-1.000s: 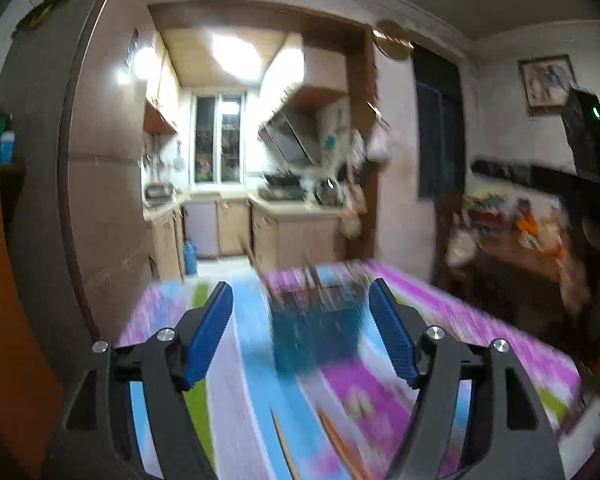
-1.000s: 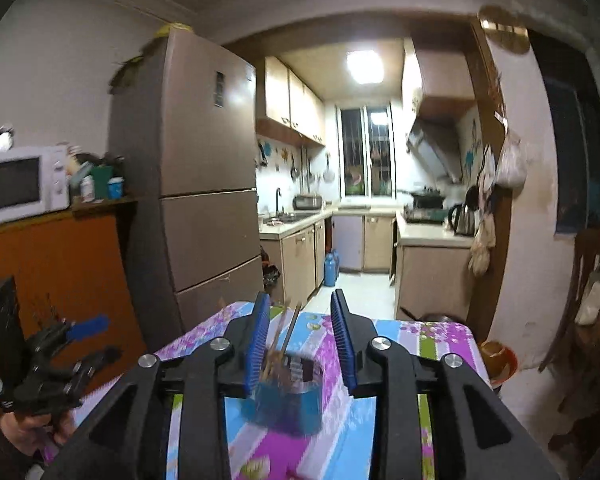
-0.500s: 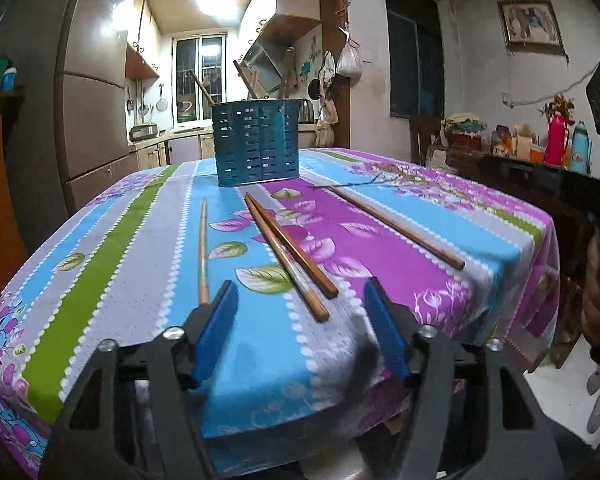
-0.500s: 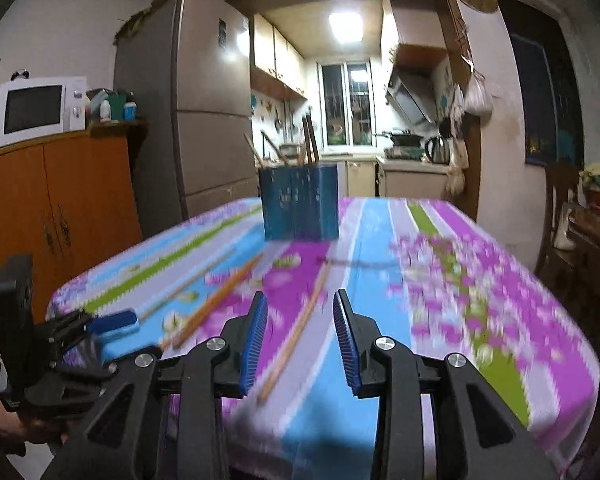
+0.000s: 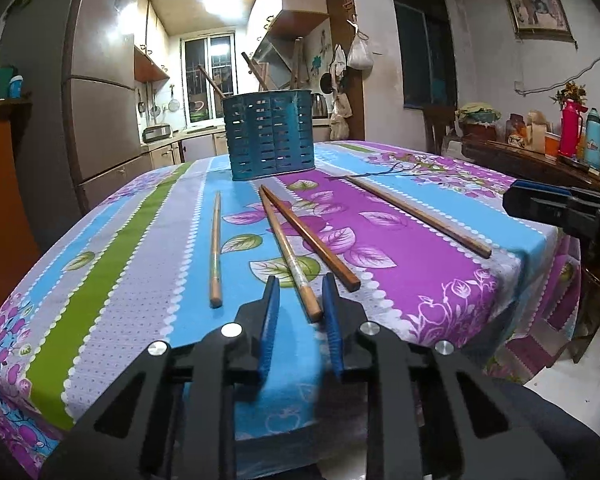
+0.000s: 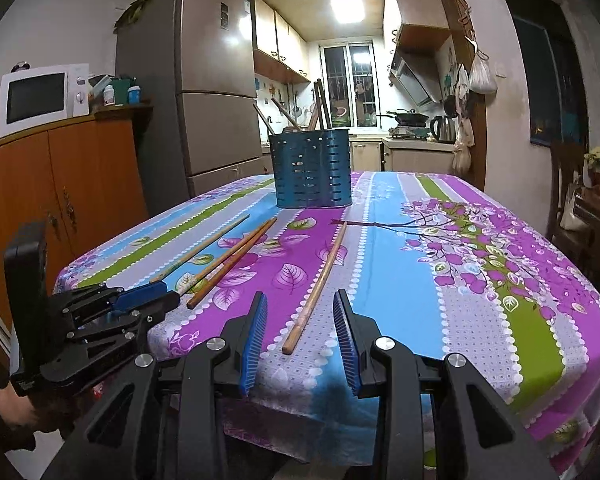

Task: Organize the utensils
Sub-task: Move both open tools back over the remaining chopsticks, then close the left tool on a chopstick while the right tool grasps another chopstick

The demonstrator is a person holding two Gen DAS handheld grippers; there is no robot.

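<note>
A blue slotted utensil holder (image 5: 269,136) with several chopsticks in it stands at the far end of the table; it also shows in the right wrist view (image 6: 311,170). Several wooden chopsticks lie loose on the flowered tablecloth. My left gripper (image 5: 300,304) is open, its jaws narrowed on either side of the near end of one chopstick (image 5: 290,256) without touching it. My right gripper (image 6: 300,322) is open, with the near end of another chopstick (image 6: 318,282) lying between its fingers. The left gripper also shows in the right wrist view (image 6: 148,300).
A crossing chopstick (image 5: 312,240) lies right of the one at my left gripper, a single one (image 5: 216,248) to its left. The table's near edge (image 6: 380,396) drops just below both grippers. A fridge (image 6: 196,92) and an orange cabinet (image 6: 60,184) stand left.
Both grippers dropped from above the holder to the table's near edge. The left jaws have narrowed around a chopstick end. The right gripper moved in on another chopstick.
</note>
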